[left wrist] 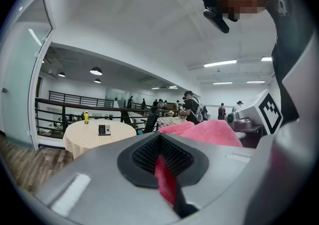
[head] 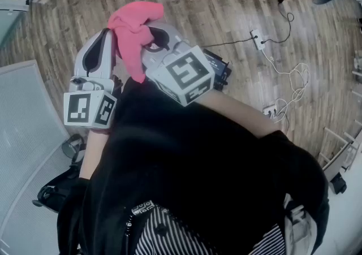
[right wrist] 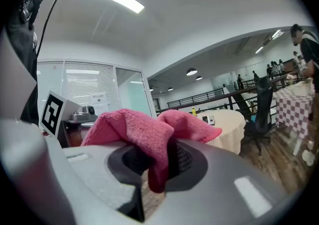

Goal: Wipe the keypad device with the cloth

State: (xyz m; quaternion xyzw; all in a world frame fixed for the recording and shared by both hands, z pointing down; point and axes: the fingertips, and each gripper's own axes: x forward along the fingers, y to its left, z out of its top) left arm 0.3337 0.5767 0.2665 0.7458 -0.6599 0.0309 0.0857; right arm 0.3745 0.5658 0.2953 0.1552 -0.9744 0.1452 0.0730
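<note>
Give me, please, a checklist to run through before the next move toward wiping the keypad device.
1. Left gripper holds the pink cloth: ok, its jaws are shut on a fold.
2. Right gripper holds the pink cloth: ok, its jaws are shut on it.
3. Keypad device within reach: not ok, it stands on the round table far across the room.
4. Pink cloth spread for wiping: not ok, it is bunched between the two grippers.
5. Walking route free of the power strip on the floor: cannot tell.
</note>
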